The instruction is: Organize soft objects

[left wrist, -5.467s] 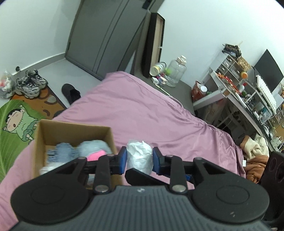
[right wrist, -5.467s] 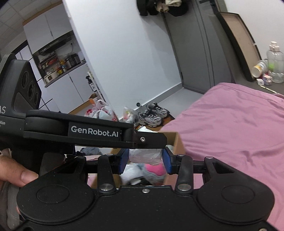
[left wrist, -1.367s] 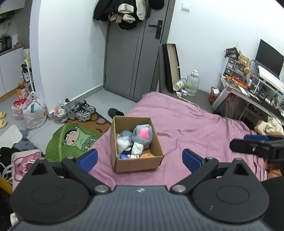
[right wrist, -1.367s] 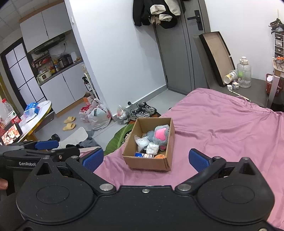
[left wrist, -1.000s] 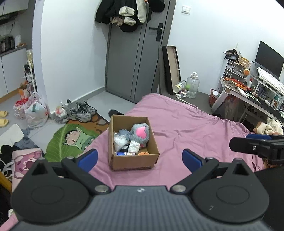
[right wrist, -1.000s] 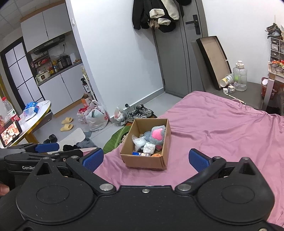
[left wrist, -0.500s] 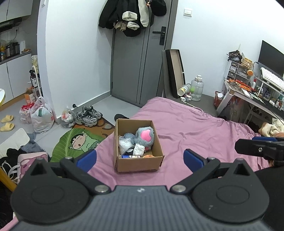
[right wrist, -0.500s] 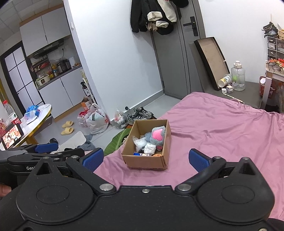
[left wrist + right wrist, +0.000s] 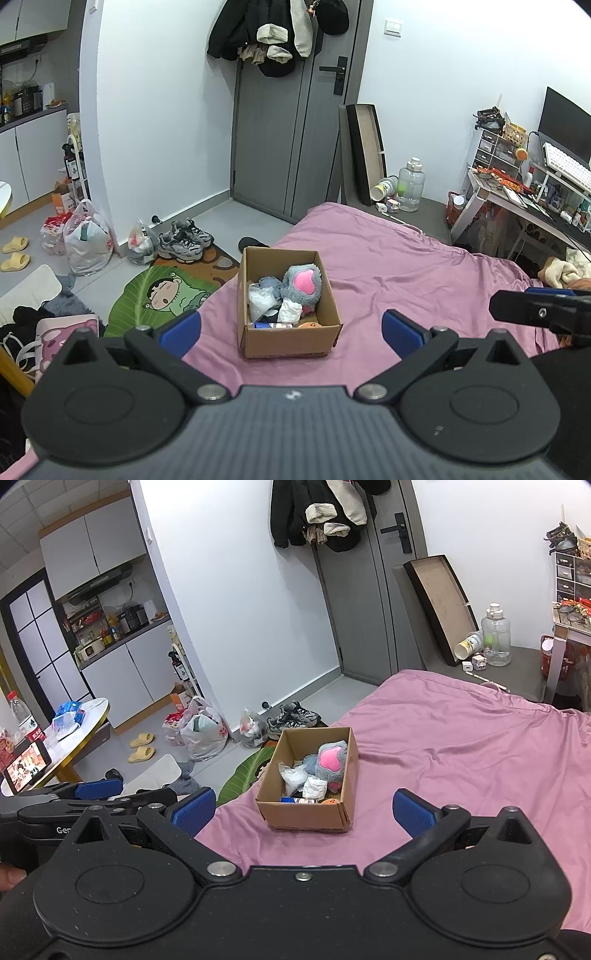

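A cardboard box (image 9: 291, 345) stands on the pink bed (image 9: 406, 273) near its left edge. It holds a grey plush paw with a pink pad (image 9: 302, 282), a white plastic bag (image 9: 261, 300) and other soft items. My left gripper (image 9: 290, 332) is open and empty, held back from the box. My right gripper (image 9: 303, 810) is open and empty, also back from the box (image 9: 306, 816). The plush paw (image 9: 330, 760) shows there too. Each gripper shows at the edge of the other's view.
A green cartoon floor mat (image 9: 162, 295), sneakers (image 9: 184, 240) and plastic bags (image 9: 86, 240) lie on the floor left of the bed. A grey door (image 9: 288, 129) is behind. A desk (image 9: 524, 199) stands at the right, a round table (image 9: 55, 734) at the left.
Both grippers let go of the white bag into the box, opened wide and pulled back and up. Over the last second the view has only drifted slightly.
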`<state>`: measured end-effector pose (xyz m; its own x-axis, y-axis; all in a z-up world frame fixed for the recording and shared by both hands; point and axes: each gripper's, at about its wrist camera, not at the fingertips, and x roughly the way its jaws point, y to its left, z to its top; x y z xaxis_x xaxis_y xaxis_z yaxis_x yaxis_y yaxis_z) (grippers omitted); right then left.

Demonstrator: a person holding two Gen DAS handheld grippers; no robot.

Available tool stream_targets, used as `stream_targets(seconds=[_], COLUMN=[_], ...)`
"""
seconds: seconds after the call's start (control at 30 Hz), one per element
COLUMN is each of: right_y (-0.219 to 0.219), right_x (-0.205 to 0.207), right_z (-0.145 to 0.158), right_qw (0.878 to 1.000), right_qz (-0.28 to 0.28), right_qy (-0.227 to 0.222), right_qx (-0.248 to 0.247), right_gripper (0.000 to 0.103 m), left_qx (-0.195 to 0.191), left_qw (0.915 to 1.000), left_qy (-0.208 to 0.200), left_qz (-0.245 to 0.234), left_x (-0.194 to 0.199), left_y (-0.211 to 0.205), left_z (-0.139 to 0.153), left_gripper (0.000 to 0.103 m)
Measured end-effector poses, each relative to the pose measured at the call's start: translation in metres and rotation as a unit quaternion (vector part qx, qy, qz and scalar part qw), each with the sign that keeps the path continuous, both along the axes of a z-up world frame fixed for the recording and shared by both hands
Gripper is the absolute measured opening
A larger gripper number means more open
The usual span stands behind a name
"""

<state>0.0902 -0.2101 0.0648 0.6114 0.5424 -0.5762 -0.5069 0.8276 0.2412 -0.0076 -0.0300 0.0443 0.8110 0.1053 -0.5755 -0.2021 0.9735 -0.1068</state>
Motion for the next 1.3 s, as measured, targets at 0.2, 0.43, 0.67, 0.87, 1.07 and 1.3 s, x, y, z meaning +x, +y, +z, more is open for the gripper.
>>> stream_targets(seconds=[0.2, 0.43, 0.67, 0.87, 1.07, 1.3], right_y=[0.0004, 0.0004, 0.0000, -0.0005, -0.0010, -0.0004], right_x=[-0.0003, -0.0001, 0.0007, 0.0012, 0.0013, 0.0007], right_z=[-0.0003, -0.0002, -0.0004, -0.0007, -0.0006, -0.0005], right_qw=[1.000, 1.000, 1.000, 1.000, 1.000, 1.000], right_qz=[0.000, 0.000, -0.001, 0.000, 0.000, -0.001], right_qy=[0.002, 0.003, 0.003, 0.004, 0.003, 0.004], right_qx=[0.002, 0.003, 0.004, 0.004, 0.004, 0.005], right_gripper=[0.103, 0.103, 0.103, 0.103, 0.103, 0.103], left_qx=[0.001, 0.002, 0.002, 0.002, 0.002, 0.002], left_qw=[1.0000, 1.0000, 1.0000, 1.0000, 1.0000, 1.0000], left_qy=[0.000, 0.001, 0.003, 0.003, 0.004, 0.004], left_qz=[-0.002, -0.001, -0.002, -0.002, -0.001, -0.002], left_x=[-0.0002, -0.0006, -0.0008, -0.0009, -0.0007, -0.0005], left_y=[0.0006, 0.0005, 0.0013, 0.0016, 0.0006, 0.0007], left_z=[-0.0003, -0.0001, -0.0022, -0.0025, -0.0029, -0.0027], left_gripper=[0.103, 0.103, 0.103, 0.103, 0.103, 0.103])
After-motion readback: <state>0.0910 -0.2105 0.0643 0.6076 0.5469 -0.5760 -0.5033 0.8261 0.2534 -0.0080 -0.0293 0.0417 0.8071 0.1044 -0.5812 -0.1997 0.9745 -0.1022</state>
